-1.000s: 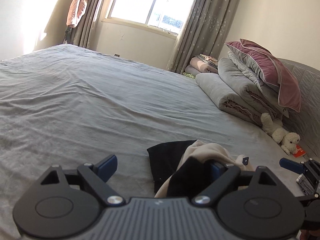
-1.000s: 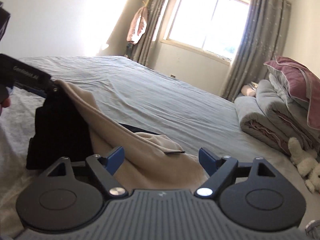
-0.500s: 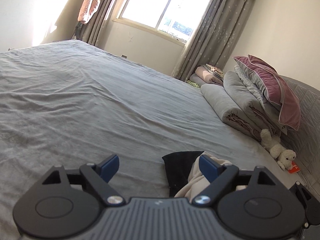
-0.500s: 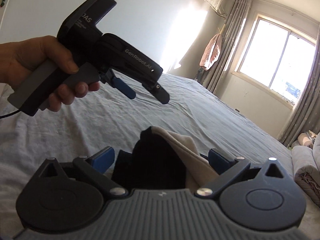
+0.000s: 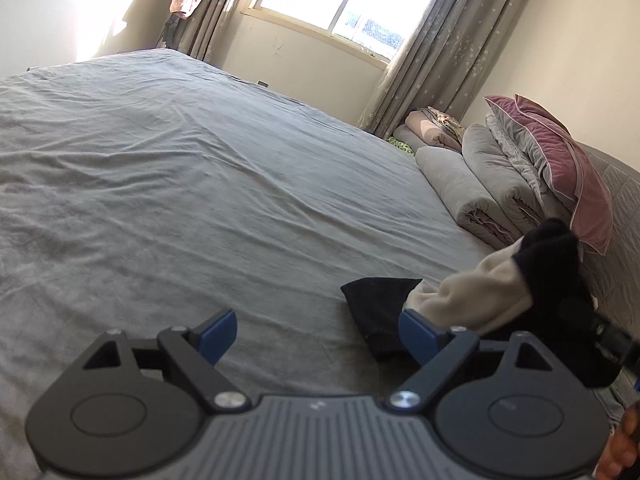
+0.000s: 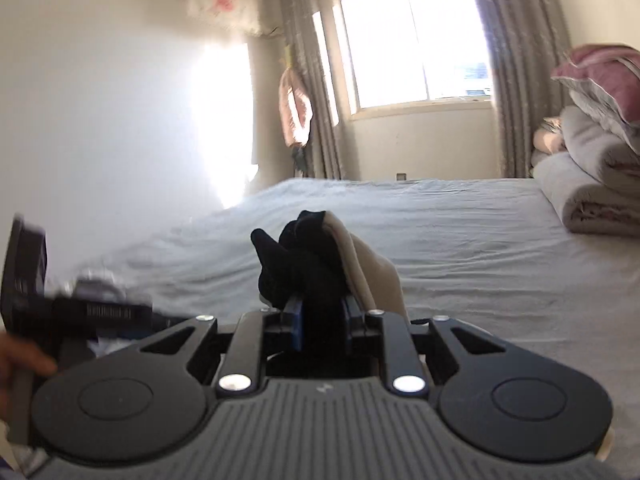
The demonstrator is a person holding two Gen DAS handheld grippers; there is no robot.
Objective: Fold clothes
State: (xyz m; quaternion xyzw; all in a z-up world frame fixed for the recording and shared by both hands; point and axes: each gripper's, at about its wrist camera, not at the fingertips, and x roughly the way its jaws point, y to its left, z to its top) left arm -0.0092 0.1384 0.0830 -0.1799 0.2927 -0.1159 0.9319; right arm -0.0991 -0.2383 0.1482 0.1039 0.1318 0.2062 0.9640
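Our right gripper (image 6: 320, 320) was gaping half a second ago — now it's clamped on the black-and-beige garment (image 6: 320, 264), bunched and lifted above the grey bed sheet (image 6: 460, 248). Our left gripper (image 5: 318, 330) is spread wide with nothing in it; a second back its right finger was buried in the cloth. From the left wrist the garment (image 5: 472, 296) trails down with a black corner on the sheet (image 5: 200, 200). The right wrist view is smeared, so the left gripper's body (image 6: 80, 312) at its edge is hard to read, and the folded quilts (image 5: 480, 184) are cut off.
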